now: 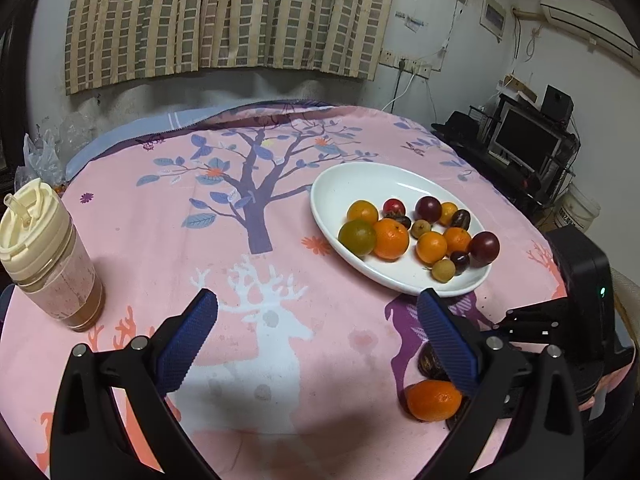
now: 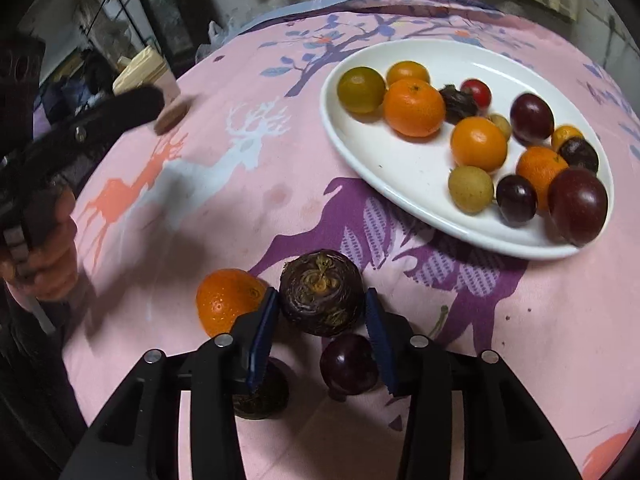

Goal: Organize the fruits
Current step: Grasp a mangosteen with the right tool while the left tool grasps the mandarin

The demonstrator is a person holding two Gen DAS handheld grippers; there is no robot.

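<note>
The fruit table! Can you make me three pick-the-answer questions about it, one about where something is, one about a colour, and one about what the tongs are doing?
1. Where is the white plate?
A. On the pink tablecloth
B. On the floor
C. On top of the cup

2. What colour is the loose round fruit just left of the right tongs?
A. Blue
B. Orange
C. White

3. What are the right tongs doing?
A. Hanging wide open over the plate
B. Gripping the cup
C. Closed around a dark brown water chestnut

Answers:
1. A: the plate sits on the pink tablecloth with the deer print.
2. B: the loose orange lies on the cloth beside the left blue pad.
3. C: the water chestnut sits between both blue pads, touching them.
</note>
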